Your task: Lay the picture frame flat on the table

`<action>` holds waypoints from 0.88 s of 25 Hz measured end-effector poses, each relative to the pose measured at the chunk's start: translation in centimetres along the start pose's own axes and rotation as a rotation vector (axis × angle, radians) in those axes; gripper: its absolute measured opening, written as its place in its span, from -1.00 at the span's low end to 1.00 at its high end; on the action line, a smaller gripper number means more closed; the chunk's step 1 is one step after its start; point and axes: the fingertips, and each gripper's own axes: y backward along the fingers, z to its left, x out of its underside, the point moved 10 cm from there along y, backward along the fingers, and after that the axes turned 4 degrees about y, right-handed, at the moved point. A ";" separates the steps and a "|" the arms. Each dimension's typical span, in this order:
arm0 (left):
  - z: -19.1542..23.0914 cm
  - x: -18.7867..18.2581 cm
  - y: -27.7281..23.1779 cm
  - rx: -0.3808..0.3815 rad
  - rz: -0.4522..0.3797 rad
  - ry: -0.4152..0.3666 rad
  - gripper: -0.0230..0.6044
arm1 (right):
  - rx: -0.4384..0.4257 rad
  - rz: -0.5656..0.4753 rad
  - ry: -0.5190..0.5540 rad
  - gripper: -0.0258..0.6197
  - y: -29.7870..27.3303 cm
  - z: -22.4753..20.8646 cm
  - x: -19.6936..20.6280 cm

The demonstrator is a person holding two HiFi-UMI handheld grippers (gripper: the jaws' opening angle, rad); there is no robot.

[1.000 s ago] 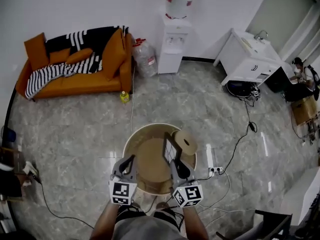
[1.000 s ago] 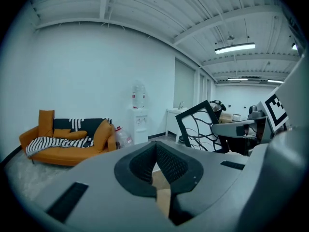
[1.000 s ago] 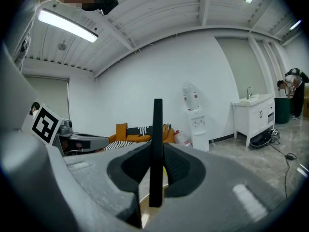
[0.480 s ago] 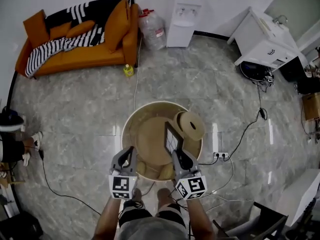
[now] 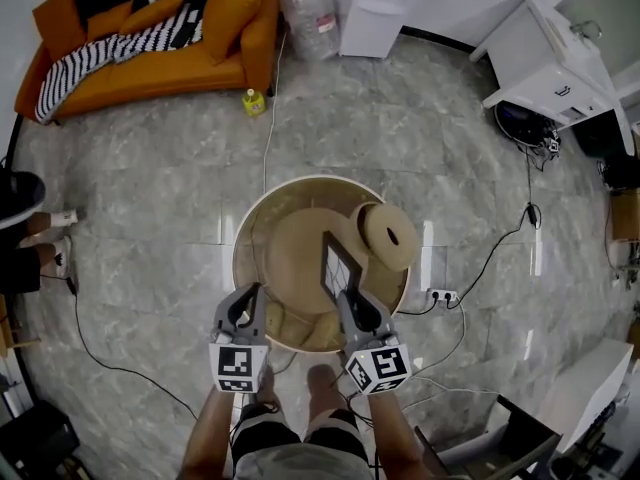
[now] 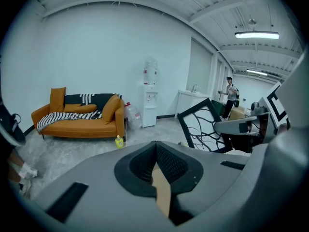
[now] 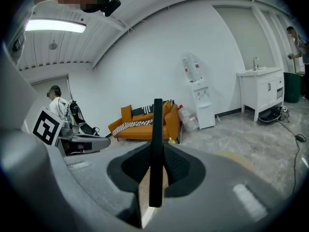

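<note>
Round wooden surface on a grey marble floor, seen from steeply above. A tan round roll sat at the surface's right edge, just beside the picture frame and on its far side; whether the two touched could not be told. Nothing else lay on the surface.

Off the surface: an orange sofa with a striped blanket, a small yellow bottle on the floor in front of it, a big water jug, a water dispenser and a white cabinet. A power strip and loose cables lay on the floor off the right edge.

The frame stood on edge, tilted, over the near right part of the surface. Its lower edge was hidden behind the right hand-held gripper, so contact with the surface could not be told.

The right hand-held gripper was clenched on the frame's near edge, which showed edge-on as a black bar between its jaws. The left hand-held gripper was closed with nothing in it, over the near left edge. Both pointed away from the person and somewhat down, forearms roughly parallel.
</note>
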 end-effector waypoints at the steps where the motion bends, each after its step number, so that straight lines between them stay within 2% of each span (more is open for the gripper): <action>1: 0.3 0.5 -0.7 -0.002 0.007 0.003 -0.87 | -0.001 0.008 -0.004 -0.72 -0.7 -0.3 0.6; 10: 2.6 4.4 -6.2 -0.013 0.058 0.025 -0.87 | -0.012 0.073 -0.041 -0.72 -6.4 -2.8 5.5; 22: 3.9 10.5 -11.4 -0.008 0.118 0.038 -0.87 | -0.024 0.161 -0.073 -0.71 -10.8 -5.3 12.8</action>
